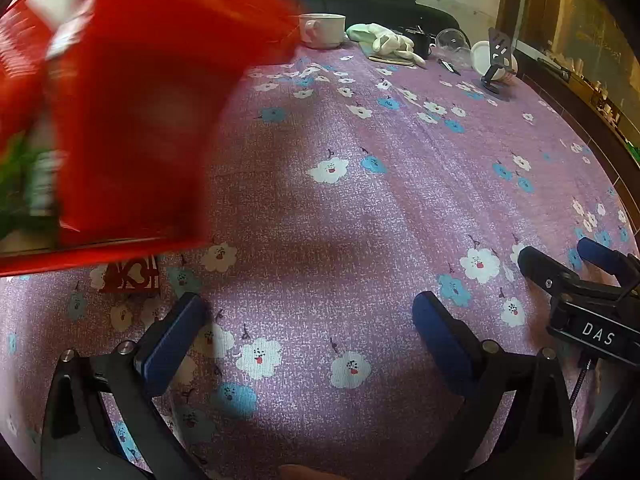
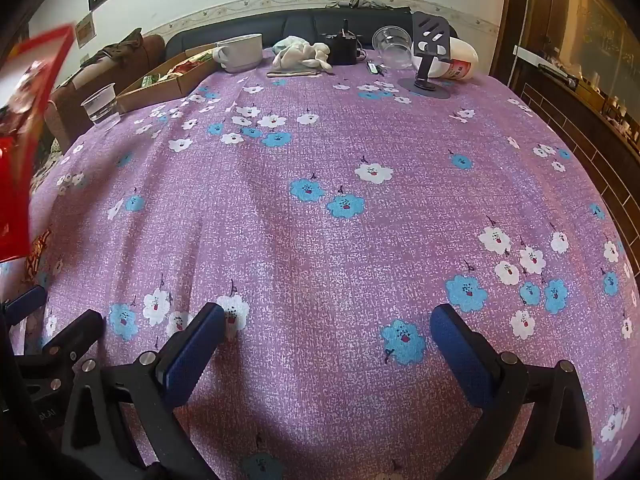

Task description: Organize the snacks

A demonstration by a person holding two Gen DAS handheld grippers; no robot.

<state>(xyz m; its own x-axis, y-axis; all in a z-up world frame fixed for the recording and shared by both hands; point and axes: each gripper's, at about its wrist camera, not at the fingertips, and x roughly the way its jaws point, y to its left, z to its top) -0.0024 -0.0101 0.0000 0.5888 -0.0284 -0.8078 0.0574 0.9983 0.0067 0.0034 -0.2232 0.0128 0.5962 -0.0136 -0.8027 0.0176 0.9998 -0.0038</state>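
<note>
Blue-padded fingers of the left gripper (image 1: 308,316) stood spread as wide as they go, nothing between them, over the bench (image 1: 360,208) draped in a purple cloth printed with white and blue flowers. Just beside it, the right gripper (image 2: 328,328) was likewise fully spread and held nothing, its pads above bare cloth. A large red glossy snack bag (image 1: 132,112), blurred, filled the upper left of the left wrist view, raised above the cloth; what held it could not be told. Below it a small dark red patterned packet (image 1: 130,276) lay flat on the cloth. Along the far edge stood a white ceramic mug (image 2: 240,53), a crumpled white cloth glove (image 2: 302,55), a clear plastic cup lying on its side (image 2: 394,49), a black phone stand (image 2: 427,60) and a white tub (image 2: 462,62). An open brown cardboard box of snack packs (image 2: 168,80) sat at the far left, with a clear plastic cup (image 2: 100,104) upright near it.
</note>
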